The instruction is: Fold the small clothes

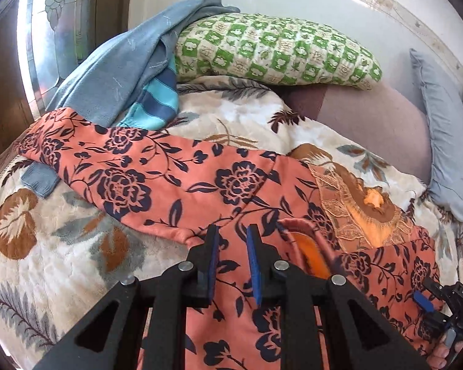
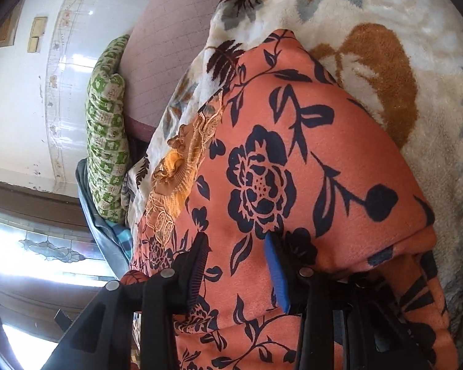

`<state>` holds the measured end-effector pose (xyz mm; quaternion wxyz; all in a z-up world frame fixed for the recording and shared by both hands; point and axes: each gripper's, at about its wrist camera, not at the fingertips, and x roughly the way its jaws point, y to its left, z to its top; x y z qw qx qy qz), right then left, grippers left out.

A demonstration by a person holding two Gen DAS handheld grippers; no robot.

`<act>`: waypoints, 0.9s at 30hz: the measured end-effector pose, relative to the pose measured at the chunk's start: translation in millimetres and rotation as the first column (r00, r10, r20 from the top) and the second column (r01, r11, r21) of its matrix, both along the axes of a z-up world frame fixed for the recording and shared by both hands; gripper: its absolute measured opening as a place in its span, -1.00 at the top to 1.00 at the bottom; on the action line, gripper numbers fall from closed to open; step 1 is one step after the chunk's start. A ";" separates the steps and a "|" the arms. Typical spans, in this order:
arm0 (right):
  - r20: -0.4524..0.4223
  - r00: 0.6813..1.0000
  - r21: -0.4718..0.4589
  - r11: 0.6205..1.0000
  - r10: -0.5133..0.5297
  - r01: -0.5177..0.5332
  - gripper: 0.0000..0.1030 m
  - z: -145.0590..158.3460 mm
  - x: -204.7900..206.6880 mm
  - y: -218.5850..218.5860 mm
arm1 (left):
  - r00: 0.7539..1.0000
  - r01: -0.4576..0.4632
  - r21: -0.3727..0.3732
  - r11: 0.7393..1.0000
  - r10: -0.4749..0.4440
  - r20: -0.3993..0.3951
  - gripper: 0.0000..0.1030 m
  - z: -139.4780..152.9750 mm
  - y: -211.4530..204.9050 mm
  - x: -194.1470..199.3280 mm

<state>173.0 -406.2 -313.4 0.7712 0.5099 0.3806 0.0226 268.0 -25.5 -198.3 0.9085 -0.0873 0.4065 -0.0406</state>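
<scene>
On the bed's floral blanket (image 1: 62, 256) lies an orange flowered garment (image 1: 169, 185), one long part stretched out and folding seemingly barely begun, while the left claw (image 1: 233, 243) and right claw (image 2: 236, 265) hover over it, both released.

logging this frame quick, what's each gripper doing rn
Left gripper: open, over the orange floral garment, holding nothing.
Right gripper: open, fingers either side of the garment, not clamped.
</scene>
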 end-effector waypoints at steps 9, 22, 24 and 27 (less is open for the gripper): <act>-0.004 0.917 -0.321 0.868 0.399 -0.379 0.16 44.0 37.9 91.8 | 0.971 0.152 -0.073 0.986 -0.163 -0.175 -0.45 -30.2 -30.0 3.3; -0.039 0.884 -0.416 0.797 0.466 -0.438 0.12 37.1 31.4 105.3 | 0.973 0.199 -0.019 0.980 -0.200 -0.117 0.88 -47.2 -45.3 24.0; -0.030 0.891 -0.407 0.808 0.454 -0.425 0.13 39.7 30.9 102.3 | 0.980 0.193 0.009 0.981 -0.192 -0.057 0.88 -36.5 -44.0 24.3; -0.004 0.900 -0.419 0.816 0.436 -0.398 0.12 44.7 27.0 103.2 | 0.984 0.179 0.067 0.982 -0.178 -0.022 0.88 -29.2 -43.2 26.3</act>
